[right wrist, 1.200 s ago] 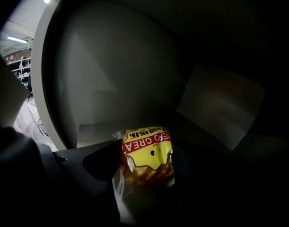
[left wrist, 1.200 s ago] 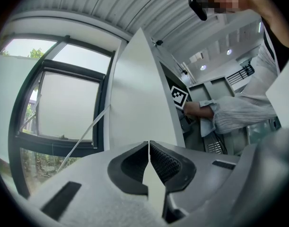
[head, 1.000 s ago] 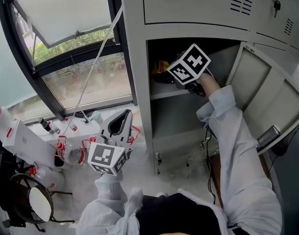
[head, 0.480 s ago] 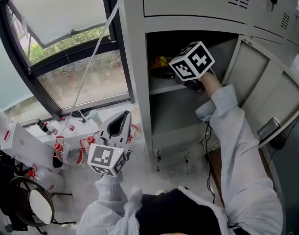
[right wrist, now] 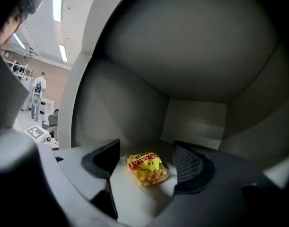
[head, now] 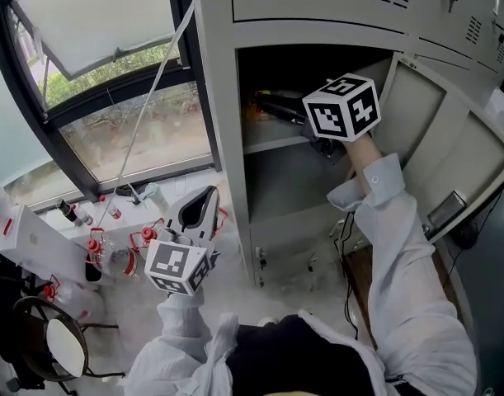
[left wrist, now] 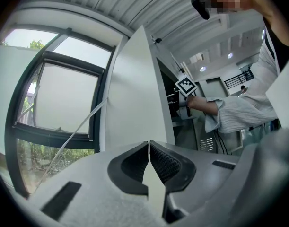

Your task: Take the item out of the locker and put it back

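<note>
A yellow snack bag (right wrist: pixel 147 168) with red print lies flat on the shelf (head: pixel 272 145) inside the open grey locker (head: pixel 223 139). My right gripper (right wrist: pixel 145 151) reaches level into that compartment, its marker cube (head: pixel 342 106) at the opening. Its jaws stand open and have just been closing a little. The bag lies between and just beyond them, and neither pad touches it. In the head view the bag (head: pixel 262 101) is only an orange blur past the black fingers (head: pixel 289 112). My left gripper (head: pixel 204 203) hangs low beside the locker, shut and empty (left wrist: pixel 149 145).
The locker door (head: pixel 449 147) stands swung open to the right. A large window (head: pixel 128 73) is on the left. Below it sit red-capped bottles (head: pixel 103 250), a white box (head: pixel 29 233) and a black stool (head: pixel 58 341). Cables (head: pixel 346 246) hang beside the lower compartment.
My right gripper has risen and drawn back to the right, out toward the locker opening, leaving the bag on the shelf. The left gripper has stayed where it was.
</note>
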A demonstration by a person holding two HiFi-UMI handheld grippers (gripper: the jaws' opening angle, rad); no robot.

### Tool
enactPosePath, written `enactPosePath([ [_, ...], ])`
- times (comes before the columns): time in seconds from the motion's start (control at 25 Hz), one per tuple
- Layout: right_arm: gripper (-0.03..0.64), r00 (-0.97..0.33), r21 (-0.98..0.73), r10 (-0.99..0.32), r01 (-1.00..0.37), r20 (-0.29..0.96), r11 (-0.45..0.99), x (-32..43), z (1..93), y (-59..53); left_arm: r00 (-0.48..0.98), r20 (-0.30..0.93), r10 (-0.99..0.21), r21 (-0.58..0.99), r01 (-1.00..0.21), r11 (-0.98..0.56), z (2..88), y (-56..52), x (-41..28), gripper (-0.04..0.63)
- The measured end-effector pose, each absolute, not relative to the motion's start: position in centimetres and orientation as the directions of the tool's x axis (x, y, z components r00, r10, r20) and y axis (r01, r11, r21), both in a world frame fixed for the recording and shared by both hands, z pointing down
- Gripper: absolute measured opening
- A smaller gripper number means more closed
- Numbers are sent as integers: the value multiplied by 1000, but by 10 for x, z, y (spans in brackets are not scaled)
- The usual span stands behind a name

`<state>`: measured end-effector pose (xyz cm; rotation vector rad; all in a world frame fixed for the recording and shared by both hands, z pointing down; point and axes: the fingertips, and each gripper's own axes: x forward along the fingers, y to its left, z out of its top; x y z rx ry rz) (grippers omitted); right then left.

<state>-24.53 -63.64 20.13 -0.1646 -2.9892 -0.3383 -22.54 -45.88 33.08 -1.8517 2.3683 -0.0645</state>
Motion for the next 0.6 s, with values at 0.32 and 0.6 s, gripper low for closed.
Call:
enactPosePath([
  [0.32,279,-997,112,46,52,54,992,-201,208,-631,-263,-63,-963,-116,-956,269,330,-456,-200,14],
  [0.6,179,-1000,139,18,19,11,990,-145,225,-609,-291,-36,-956,-100,-951,293,332,-446,-152,15],
])
